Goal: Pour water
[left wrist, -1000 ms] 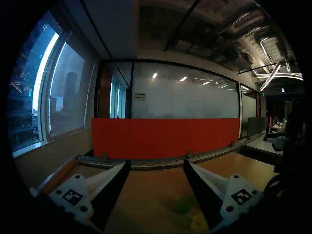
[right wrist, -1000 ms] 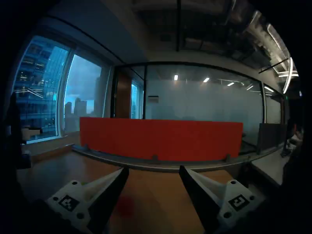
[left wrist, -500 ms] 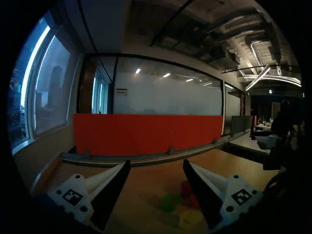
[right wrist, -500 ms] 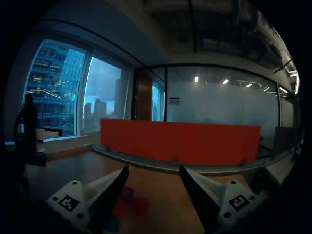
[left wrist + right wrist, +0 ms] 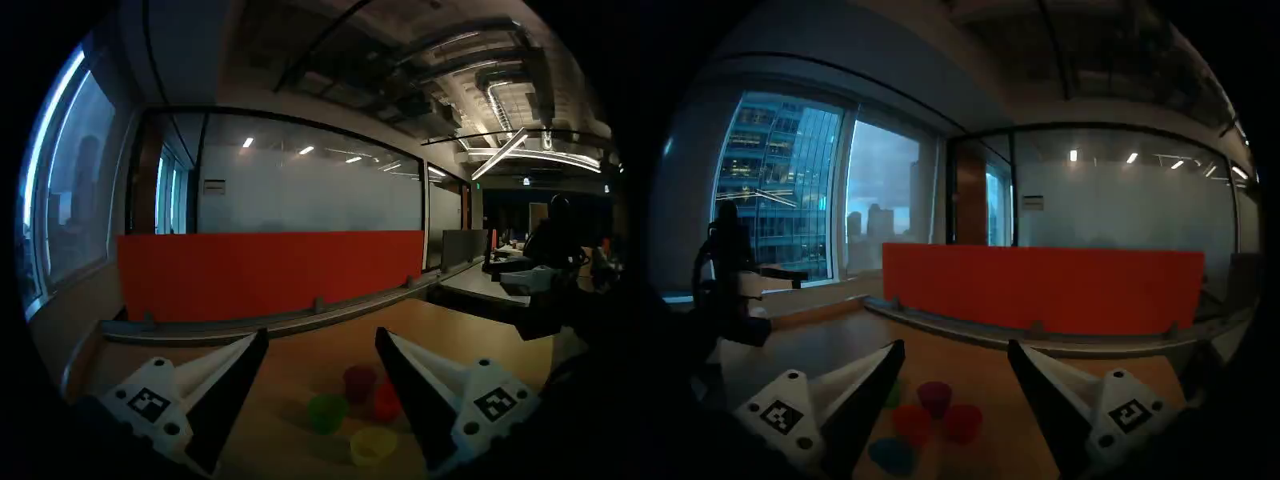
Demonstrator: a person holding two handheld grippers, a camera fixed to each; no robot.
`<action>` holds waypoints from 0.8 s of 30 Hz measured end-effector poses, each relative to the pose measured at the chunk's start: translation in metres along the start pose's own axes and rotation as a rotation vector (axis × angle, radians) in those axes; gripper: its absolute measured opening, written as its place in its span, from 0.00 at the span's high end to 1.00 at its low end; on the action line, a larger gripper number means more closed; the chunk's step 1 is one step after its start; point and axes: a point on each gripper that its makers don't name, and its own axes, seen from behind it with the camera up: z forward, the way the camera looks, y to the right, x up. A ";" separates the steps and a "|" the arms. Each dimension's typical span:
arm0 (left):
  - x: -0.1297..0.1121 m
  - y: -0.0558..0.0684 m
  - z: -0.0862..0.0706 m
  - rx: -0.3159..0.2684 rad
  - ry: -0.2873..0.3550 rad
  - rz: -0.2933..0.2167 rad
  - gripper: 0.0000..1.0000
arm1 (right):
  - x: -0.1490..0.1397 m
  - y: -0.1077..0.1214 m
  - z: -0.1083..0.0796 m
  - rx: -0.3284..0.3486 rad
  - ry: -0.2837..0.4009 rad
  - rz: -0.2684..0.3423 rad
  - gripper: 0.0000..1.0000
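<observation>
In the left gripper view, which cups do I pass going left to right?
First the green cup, then the dark red cup, then the red cup. The yellow cup sits nearer, under the last two, so I skip it.

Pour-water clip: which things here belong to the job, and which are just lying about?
Job: green cup, yellow cup, dark red cup and red cup on the desk; left tongs and right tongs, both open and empty.
Just there: red screen, windows.
</observation>
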 end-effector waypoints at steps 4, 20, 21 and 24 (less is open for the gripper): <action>-0.005 0.001 0.002 -0.019 -0.015 0.007 0.00 | -0.005 -0.009 0.001 0.039 -0.022 -0.011 0.00; -0.035 -0.004 0.019 -0.065 -0.086 0.020 0.00 | -0.043 -0.036 -0.002 0.157 -0.145 -0.080 0.00; -0.037 -0.003 0.020 -0.068 -0.090 0.024 0.00 | -0.046 -0.037 -0.002 0.163 -0.153 -0.080 0.00; -0.041 -0.003 0.024 -0.079 -0.100 0.034 0.00 | -0.055 -0.041 -0.002 0.180 -0.177 -0.080 0.00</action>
